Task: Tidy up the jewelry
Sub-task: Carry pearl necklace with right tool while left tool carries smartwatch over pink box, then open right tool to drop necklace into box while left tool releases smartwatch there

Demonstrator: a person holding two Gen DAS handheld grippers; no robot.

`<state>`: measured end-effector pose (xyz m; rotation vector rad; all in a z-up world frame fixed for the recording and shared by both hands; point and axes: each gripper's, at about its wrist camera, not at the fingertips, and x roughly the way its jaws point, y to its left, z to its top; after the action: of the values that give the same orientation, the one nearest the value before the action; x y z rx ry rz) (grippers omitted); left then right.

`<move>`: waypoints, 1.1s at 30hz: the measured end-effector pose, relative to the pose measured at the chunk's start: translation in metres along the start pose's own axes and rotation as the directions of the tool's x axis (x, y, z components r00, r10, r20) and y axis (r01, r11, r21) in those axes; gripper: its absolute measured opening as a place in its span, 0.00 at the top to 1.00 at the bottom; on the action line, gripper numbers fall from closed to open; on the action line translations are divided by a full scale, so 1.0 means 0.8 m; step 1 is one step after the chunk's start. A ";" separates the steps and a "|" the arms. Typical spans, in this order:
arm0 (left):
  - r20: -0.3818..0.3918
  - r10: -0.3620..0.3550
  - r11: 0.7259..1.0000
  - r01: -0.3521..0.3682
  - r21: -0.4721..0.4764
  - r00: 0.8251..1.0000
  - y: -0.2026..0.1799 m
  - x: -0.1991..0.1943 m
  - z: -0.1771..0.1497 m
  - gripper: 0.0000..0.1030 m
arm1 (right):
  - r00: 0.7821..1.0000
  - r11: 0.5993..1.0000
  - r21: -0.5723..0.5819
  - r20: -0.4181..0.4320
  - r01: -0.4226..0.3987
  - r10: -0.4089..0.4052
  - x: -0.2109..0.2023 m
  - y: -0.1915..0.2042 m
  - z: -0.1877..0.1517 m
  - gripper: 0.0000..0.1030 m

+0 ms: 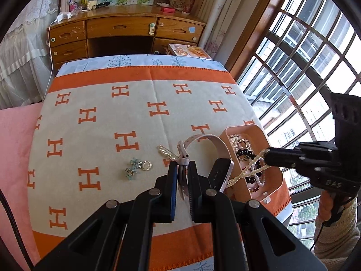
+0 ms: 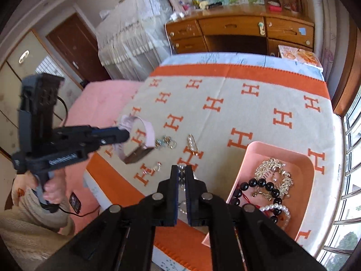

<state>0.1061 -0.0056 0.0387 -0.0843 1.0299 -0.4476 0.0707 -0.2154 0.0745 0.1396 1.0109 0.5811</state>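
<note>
Left wrist view. The left gripper (image 1: 182,169) is clamped on the strap of a pale pink watch (image 1: 222,171); the band loops up and away, the dark face hangs just beside the right jaw, clear of the blanket (image 1: 108,122). Holding by the strap looks sensible (the face is the slippery part). From the right edge the right gripper (image 1: 267,155) reaches in over the pink tray (image 1: 268,197), its tips pinched on a cream bead strand (image 1: 247,172) that trails down across the tray's near wall. The tray already holds black beads (image 1: 244,152), pearls and something sparkly. Loose on the blanket, near the left gripper: a rhinestone pin (image 1: 167,152) and a small cluster of blue flower pieces with a round charm (image 1: 138,168).

Right wrist view. The right gripper's jaws stand nearly together with small pearly beads caught between them, the strand dangling below. The tray sits just to the right, a crystal comb (image 2: 274,172), black bead bracelet (image 2: 262,188) and pearl bracelet (image 2: 276,209) heaped inside. The left gripper shows at the left, a hand (image 2: 50,192) on its handle, the watch swinging under it above the blanket. A gold safety pin (image 2: 194,145), the small cluster and a thin ring-like piece (too small to tell) remain out on the blanket.

My read: both carried items are bound for the tray; three or four pieces remain to collect.
</note>
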 end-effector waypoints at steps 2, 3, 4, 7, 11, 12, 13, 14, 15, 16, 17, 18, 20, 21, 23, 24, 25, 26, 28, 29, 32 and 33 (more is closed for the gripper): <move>0.002 -0.010 1.000 0.010 0.026 1.000 -0.019 0.000 0.005 0.94 | 0.996 1.000 0.010 0.088 -0.013 0.013 -0.038 0.007 -0.001 0.95; 0.002 -0.016 0.999 0.016 0.038 1.000 -0.028 0.001 0.006 0.94 | 0.991 1.000 0.016 0.130 -0.014 0.011 -0.059 0.008 -0.002 0.95; 0.003 -0.024 0.998 0.023 0.050 1.000 -0.037 0.001 0.009 0.94 | 0.985 1.000 0.024 0.170 -0.017 0.012 -0.071 0.013 -0.002 0.95; 0.008 -0.045 0.995 0.044 0.086 0.999 -0.066 0.003 0.015 0.94 | 0.958 0.999 0.049 0.288 -0.015 0.000 -0.112 0.011 -0.006 0.95; 0.006 -0.063 0.989 0.062 0.134 0.998 -0.102 0.010 0.020 0.94 | 0.915 0.997 0.076 0.402 0.005 -0.035 -0.152 0.002 -0.015 0.95; 0.004 -0.066 0.987 0.065 0.145 0.998 -0.110 0.013 0.021 0.94 | 0.907 0.997 0.081 0.420 0.007 -0.040 -0.161 -0.001 -0.018 0.95; 0.001 -0.068 0.986 0.067 0.154 0.998 -0.117 0.016 0.022 0.93 | 0.900 0.996 0.088 0.433 0.010 -0.047 -0.168 -0.004 -0.021 0.95; -0.004 -0.069 0.984 0.069 0.162 0.998 -0.124 0.021 0.022 0.93 | 0.895 0.995 0.096 0.441 0.017 -0.058 -0.169 -0.008 -0.023 0.95; -0.011 -0.071 0.983 0.072 0.168 0.997 -0.131 0.026 0.023 0.93 | 0.891 0.994 0.105 0.448 0.025 -0.069 -0.173 -0.012 -0.025 0.95; -0.018 -0.073 0.982 0.075 0.173 0.997 -0.137 0.032 0.023 0.93 | 0.889 0.993 0.114 0.450 0.031 -0.079 -0.173 -0.017 -0.027 0.95; -0.023 -0.072 0.981 0.075 0.179 0.997 -0.142 0.038 0.023 0.93 | 0.887 0.991 0.127 0.452 0.037 -0.091 -0.173 -0.024 -0.029 0.95; -0.030 -0.070 0.980 0.074 0.183 0.997 -0.147 0.044 0.023 0.93 | 0.888 0.990 0.138 0.449 0.041 -0.100 -0.170 -0.031 -0.030 0.95; -0.046 -0.069 0.979 0.076 0.189 0.997 -0.154 0.058 0.021 0.93 | 0.892 0.986 0.163 0.440 0.038 -0.107 -0.165 -0.044 -0.032 0.95; -0.056 -0.066 0.979 0.076 0.191 0.996 -0.157 0.065 0.020 0.93 | 0.895 0.984 0.177 0.433 0.033 -0.108 -0.162 -0.051 -0.033 0.95; -0.079 -0.060 0.978 0.075 0.194 0.995 -0.163 0.081 0.017 0.93 | 0.899 0.981 0.192 0.426 0.021 -0.103 -0.159 -0.061 -0.037 0.95; -0.090 -0.056 0.978 0.072 0.196 0.994 -0.165 0.088 0.016 0.93 | 0.900 0.981 0.195 0.424 0.018 -0.101 -0.157 -0.065 -0.040 0.95; -0.101 -0.049 0.978 0.069 0.199 0.994 -0.167 0.096 0.015 0.93 | 0.902 0.980 0.196 0.421 0.013 -0.096 -0.154 -0.068 -0.040 0.95; -0.110 -0.044 0.977 0.065 0.201 0.993 -0.168 0.103 0.014 0.93 | 0.904 0.980 0.198 0.419 0.008 -0.092 -0.152 -0.071 -0.041 0.95; -0.125 -0.029 0.977 0.055 0.206 0.992 -0.170 0.117 0.012 0.93 | 0.907 0.980 0.199 0.412 0.001 -0.084 -0.148 -0.074 -0.043 0.95; -0.132 -0.021 0.977 0.048 0.207 0.991 -0.171 0.125 0.012 0.93 | 0.909 0.980 0.198 0.409 -0.002 -0.081 -0.146 -0.075 -0.046 0.95; -0.150 -0.003 0.976 0.035 0.215 0.989 -0.174 0.144 0.011 0.93 | 0.912 0.981 0.195 0.402 0.000 -0.080 -0.142 -0.076 -0.051 0.95; -0.155 0.003 0.976 0.031 0.217 0.988 -0.174 0.149 0.011 0.93 | 0.913 0.981 0.196 0.400 0.001 -0.081 -0.142 -0.077 -0.052 0.95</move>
<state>0.1209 -0.1808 -0.0148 0.1420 1.1257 -0.5854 0.0154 -0.3322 0.1151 0.3949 0.6582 0.3915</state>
